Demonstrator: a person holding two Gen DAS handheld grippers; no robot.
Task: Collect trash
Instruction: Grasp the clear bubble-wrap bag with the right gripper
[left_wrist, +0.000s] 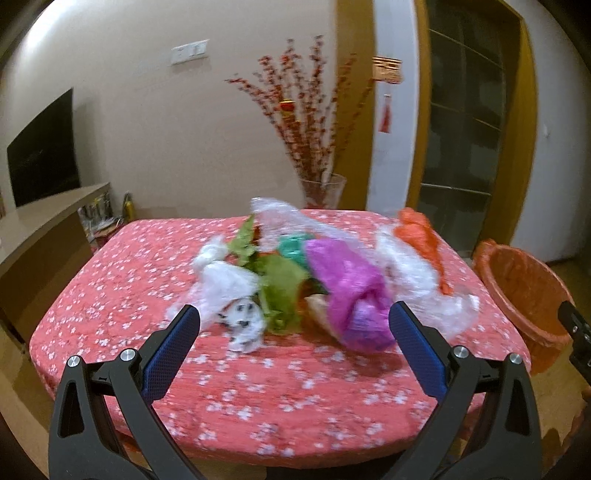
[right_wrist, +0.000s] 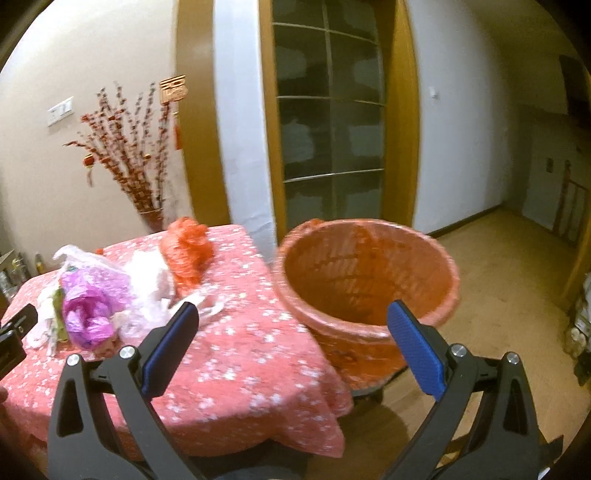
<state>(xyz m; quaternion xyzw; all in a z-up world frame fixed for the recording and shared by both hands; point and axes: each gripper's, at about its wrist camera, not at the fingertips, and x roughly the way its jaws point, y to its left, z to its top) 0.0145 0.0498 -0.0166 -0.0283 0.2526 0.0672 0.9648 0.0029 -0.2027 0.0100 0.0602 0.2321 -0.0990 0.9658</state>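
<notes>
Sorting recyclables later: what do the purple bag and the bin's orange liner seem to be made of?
Purple bag: likely thin plastic film, slightly glossy, crumpled and knotted. Orange liner: seemingly the same thin plastic, translucent, wrinkled over the bin's rim. Blur leaves both uncertain.

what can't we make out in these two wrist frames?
- Bin bottom: right wrist view, hidden by its own near wall.
- Trash pile: left wrist view, motion blur; single items and what lies under the purple bag unclear.
- Bin's base: left wrist view, cut off behind the table edge.
- Left gripper, right gripper: both open, empty.
</notes>
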